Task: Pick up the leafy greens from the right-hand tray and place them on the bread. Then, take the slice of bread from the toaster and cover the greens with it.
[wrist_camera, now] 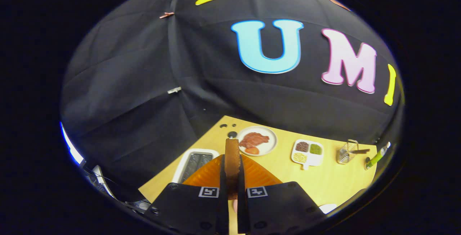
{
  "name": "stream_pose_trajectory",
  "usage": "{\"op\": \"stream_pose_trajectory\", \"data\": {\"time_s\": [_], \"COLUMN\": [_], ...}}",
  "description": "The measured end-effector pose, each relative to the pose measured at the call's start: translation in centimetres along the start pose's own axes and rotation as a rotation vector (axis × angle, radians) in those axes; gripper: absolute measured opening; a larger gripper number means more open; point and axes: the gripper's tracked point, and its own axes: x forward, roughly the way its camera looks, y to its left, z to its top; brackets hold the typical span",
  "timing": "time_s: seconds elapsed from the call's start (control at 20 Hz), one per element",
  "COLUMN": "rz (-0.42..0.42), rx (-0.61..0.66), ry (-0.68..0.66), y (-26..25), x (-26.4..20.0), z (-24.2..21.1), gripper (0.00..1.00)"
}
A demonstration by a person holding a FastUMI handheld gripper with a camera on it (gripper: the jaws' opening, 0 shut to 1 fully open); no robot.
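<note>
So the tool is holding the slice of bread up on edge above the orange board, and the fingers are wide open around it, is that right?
Not quite. In the gripper view the tool is shut on the slice of bread, both fingers pressing its sides rather than spread wide open. The rest stands: the slice is up on edge above the orange board.

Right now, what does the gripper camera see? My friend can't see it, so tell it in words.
The gripper is shut on a slice of bread, held on edge above an orange mat on a wooden table. Beyond are a toaster, a plate of food and a small divided tray.
</note>
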Motion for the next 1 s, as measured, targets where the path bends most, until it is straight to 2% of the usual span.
{"op": "stream_pose_trajectory", "data": {"time_s": [0.15, 0.3, 0.6, 0.85, 1.0], "rz": [-0.089, -0.131, -0.148, -0.139, -0.18], "rx": [0.014, 0.101, 0.227, 0.426, 0.489], "ry": [0.054, 0.102, 0.14, 0.14, 0.158], "y": [-4.5, -6.6, -6.4, -5.8, -7.7], "x": [-0.5, 0.3, 3.6, 6.3, 7.4], "z": [-4.5, -8.8, -14.5, -16.6, -19.0], "gripper": [0.14, 0.13, 0.14, 0.14, 0.14]}}
